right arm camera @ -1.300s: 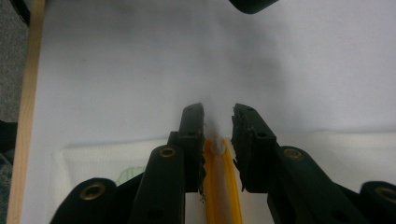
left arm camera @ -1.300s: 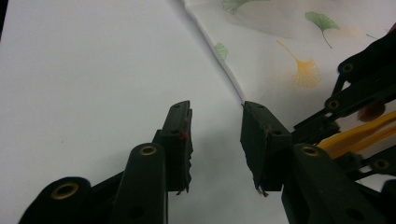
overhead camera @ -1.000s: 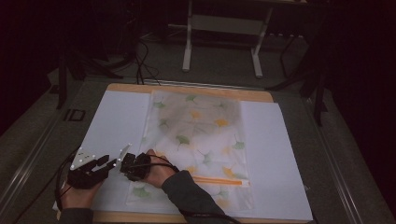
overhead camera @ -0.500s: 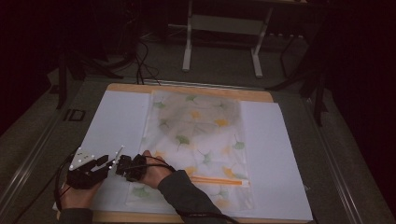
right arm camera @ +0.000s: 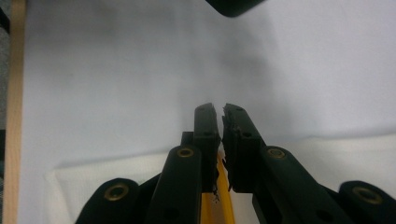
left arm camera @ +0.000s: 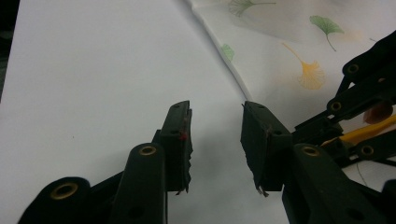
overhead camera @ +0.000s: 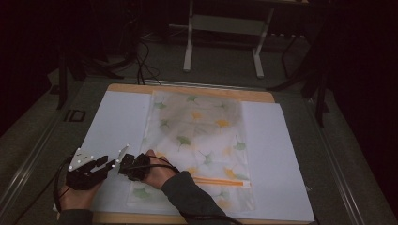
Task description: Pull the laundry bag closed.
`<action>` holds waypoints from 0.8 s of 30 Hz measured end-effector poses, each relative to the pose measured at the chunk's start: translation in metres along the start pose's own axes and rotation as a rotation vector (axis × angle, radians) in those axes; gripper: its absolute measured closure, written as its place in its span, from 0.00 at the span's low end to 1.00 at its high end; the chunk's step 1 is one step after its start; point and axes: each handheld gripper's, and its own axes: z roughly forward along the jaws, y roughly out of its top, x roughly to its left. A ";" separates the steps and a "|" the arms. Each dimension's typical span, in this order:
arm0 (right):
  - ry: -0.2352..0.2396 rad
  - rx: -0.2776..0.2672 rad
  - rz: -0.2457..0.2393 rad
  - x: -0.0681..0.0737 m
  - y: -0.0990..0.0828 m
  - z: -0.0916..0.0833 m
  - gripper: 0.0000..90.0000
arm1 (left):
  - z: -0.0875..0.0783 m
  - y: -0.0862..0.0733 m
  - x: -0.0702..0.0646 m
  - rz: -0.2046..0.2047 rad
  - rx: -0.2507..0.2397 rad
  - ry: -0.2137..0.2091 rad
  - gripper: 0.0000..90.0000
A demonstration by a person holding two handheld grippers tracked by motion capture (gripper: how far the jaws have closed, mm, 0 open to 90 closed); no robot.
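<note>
Bag (overhead camera: 197,140) edge between right tool (right arm camera: 219,109) tips

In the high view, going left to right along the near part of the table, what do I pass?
Left gripper → right gripper → leaf-print bag with its orange zip strip → bare white sheet → grey floor.
</note>
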 end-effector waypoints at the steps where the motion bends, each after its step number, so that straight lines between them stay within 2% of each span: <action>1: -0.001 -0.003 0.005 0.000 -0.001 -0.001 0.93 | 0.000 0.000 0.000 0.001 0.000 0.000 0.70; 10: 0.014 0.007 0.019 0.000 -0.001 0.002 0.85 | 0.001 0.000 0.000 0.003 0.004 0.001 0.70; 12: -0.003 0.049 0.020 0.000 0.001 0.009 0.83 | 0.000 0.000 0.000 0.004 0.002 -0.001 0.70; 19: 0.001 0.086 0.036 0.000 0.004 0.016 0.89 | 0.000 0.000 0.001 -0.002 -0.001 0.000 0.70; 22: 0.004 0.100 0.023 0.001 0.006 0.017 0.92 | 0.000 0.000 0.000 -0.002 0.000 0.000 0.70; 24: -0.010 0.095 0.010 0.003 0.008 0.016 0.92 | 0.000 0.000 0.000 0.000 -0.001 0.000 0.70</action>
